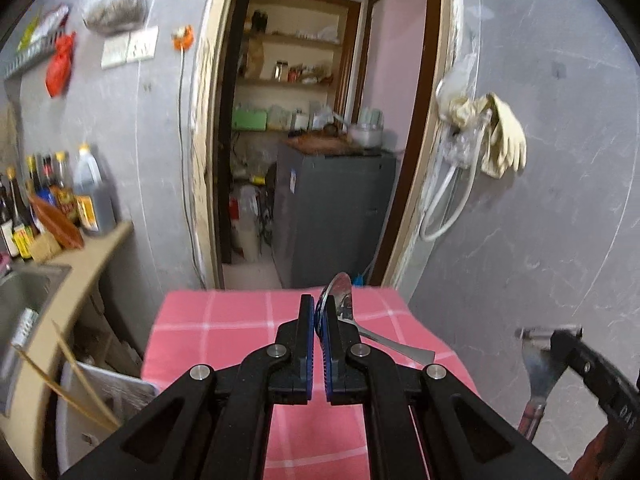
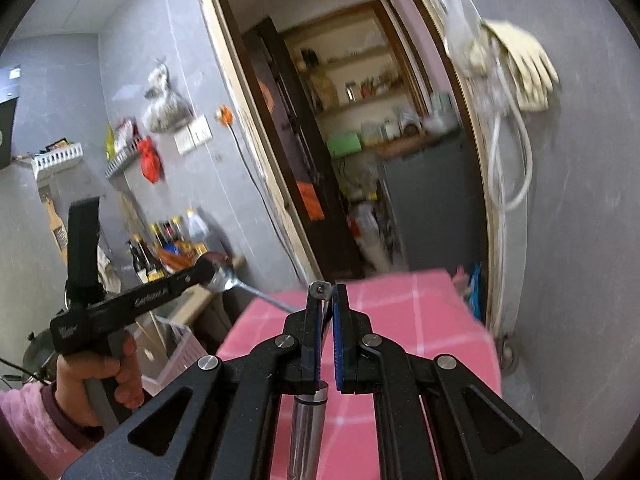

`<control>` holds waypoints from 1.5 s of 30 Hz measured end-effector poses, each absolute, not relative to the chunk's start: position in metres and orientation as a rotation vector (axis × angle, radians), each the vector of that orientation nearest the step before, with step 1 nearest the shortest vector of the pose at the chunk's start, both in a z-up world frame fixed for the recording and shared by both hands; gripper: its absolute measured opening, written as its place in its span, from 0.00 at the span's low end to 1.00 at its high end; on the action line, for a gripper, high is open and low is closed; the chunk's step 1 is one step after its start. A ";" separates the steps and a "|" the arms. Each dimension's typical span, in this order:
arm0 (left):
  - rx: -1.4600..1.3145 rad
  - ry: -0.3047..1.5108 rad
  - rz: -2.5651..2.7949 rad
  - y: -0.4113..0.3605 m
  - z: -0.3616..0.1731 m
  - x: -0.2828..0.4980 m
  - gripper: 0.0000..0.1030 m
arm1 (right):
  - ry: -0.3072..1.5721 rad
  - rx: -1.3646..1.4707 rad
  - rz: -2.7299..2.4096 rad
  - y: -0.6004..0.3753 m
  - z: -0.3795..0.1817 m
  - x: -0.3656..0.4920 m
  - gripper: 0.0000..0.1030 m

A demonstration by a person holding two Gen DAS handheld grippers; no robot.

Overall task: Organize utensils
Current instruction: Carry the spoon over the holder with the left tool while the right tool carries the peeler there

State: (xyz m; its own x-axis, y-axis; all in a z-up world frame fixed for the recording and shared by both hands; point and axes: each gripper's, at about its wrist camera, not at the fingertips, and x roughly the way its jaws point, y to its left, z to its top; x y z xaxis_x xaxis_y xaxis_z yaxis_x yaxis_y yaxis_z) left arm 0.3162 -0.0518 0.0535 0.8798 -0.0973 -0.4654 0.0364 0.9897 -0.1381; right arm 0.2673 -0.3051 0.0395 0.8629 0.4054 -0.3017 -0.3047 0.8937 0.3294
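Left wrist: basket (image 1: 108, 392) beside pink surface (image 1: 224, 344), chopsticks (image 1: 80, 380) inside. Left tool (image 1: 320, 320) pinching spoon (image 1: 342, 300); right tool (image 2: 328, 300) pinching peeler (image 2: 308, 424). Sink (image 1: 28, 292), bottles (image 1: 60, 196), doorway (image 1: 320, 120) beyond.
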 end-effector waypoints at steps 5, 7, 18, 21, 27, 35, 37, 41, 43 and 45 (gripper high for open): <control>-0.119 0.421 -0.064 -0.034 0.090 0.292 0.04 | 0.291 0.256 0.395 -0.287 0.081 0.262 0.05; -0.121 0.396 -0.055 -0.024 0.103 0.282 0.04 | 0.250 0.245 0.412 -0.275 0.098 0.262 0.05; -0.080 0.323 0.053 0.041 0.143 0.237 0.04 | 0.136 0.211 0.514 -0.195 0.138 0.256 0.05; -0.059 0.317 0.090 0.058 0.148 0.226 0.04 | 0.129 0.213 0.550 -0.175 0.137 0.257 0.05; -0.014 0.323 0.158 0.086 0.149 0.209 0.04 | 0.127 0.226 0.613 -0.139 0.129 0.260 0.05; -0.007 0.362 0.198 0.105 0.129 0.198 0.04 | 0.135 0.226 0.659 -0.107 0.106 0.271 0.05; 0.000 0.375 0.202 0.107 0.121 0.197 0.04 | 0.136 0.223 0.659 -0.102 0.098 0.274 0.05; 0.037 0.400 0.213 0.106 0.106 0.195 0.04 | 0.143 0.226 0.663 -0.093 0.081 0.280 0.05; 0.053 0.411 0.215 0.106 0.101 0.193 0.04 | 0.147 0.226 0.662 -0.088 0.076 0.283 0.05; 0.074 0.425 0.216 0.105 0.096 0.191 0.04 | 0.147 0.221 0.661 -0.083 0.069 0.285 0.05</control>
